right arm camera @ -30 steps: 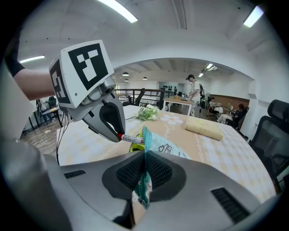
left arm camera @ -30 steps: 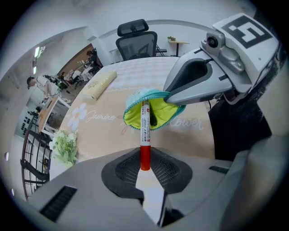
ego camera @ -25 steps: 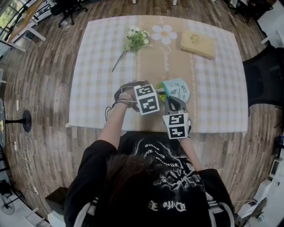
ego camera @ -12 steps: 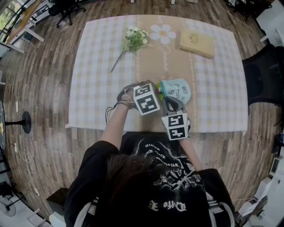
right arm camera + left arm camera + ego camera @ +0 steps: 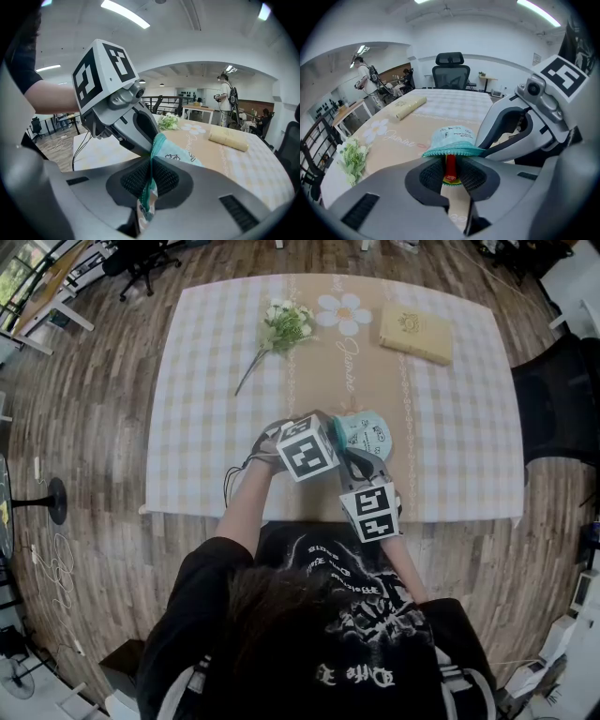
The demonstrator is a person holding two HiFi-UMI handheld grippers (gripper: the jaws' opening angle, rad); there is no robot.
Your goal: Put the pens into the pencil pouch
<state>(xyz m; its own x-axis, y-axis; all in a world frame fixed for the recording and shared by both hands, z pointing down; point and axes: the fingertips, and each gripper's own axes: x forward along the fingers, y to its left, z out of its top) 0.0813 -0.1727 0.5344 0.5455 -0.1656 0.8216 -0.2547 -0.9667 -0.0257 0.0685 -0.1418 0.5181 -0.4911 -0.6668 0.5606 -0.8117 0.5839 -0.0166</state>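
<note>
nearest the body, the right claw is seen clamped on the teal zip edge of the pencil pouch, so that its mouth is held up above the worktop. just beyond, a red pen is pinched in the left claw. its long axis is laid along the claw and aimed straight ahead at the pouch mouth, and its far end is hidden under the rim. the left claw is judged to be the one to be pushed forward along that axis. well beyond, a flower sprig and a yellow packet are seen lying apart.
</note>
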